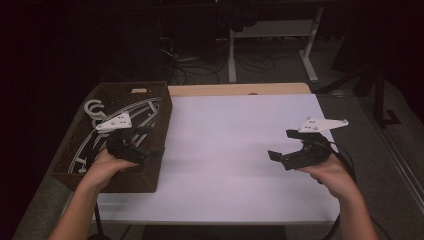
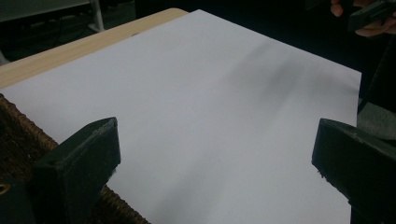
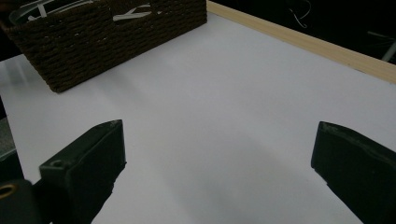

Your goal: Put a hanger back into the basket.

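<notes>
A person's left gripper (image 1: 131,145) hovers over the near right edge of a dark woven basket (image 1: 150,165) holding white hangers (image 1: 95,107), jaws spread and empty. The right gripper (image 1: 292,150), jaws also spread, hangs over the white counter (image 1: 225,145), well apart.

basket (image 1: 150,165) left on sheet (image 1: 235,150), hangers (image 1: 100,112) inside

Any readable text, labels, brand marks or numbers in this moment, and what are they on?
None can be read.
Wicker basket: a small pale tag on its far rim, too small to tell if it carries print.
White hangers inside it: plain.
White sheet: blank.
Left hand-held gripper and right hand-held gripper: unmarked.
</notes>
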A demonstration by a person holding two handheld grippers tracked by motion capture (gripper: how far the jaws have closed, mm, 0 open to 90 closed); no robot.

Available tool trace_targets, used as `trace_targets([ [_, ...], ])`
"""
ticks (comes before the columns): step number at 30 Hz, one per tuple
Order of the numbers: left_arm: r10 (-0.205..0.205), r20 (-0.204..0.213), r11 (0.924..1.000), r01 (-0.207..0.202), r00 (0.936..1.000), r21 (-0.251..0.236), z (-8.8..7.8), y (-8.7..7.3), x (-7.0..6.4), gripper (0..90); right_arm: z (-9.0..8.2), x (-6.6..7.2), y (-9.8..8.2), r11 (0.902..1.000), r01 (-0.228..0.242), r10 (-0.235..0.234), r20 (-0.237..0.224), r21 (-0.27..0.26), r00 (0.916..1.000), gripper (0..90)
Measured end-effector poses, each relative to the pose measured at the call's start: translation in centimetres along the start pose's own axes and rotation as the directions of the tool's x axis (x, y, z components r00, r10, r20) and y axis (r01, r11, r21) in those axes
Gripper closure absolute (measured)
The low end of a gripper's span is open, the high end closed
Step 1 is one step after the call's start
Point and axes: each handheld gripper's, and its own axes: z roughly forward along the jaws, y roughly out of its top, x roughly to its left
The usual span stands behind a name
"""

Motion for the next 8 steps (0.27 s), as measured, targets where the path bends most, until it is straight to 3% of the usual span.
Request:
trace_targets([
  [8, 0.0, 0.002, 0.9998, 0.0, 1.0, -0.021, -0.27, -0.03, -0.07, 1.3, -0.21, 0.1, 0.05, 0.9999, 0.006, -0.006, 0.002, -0.01, 1.0, 2.5],
])
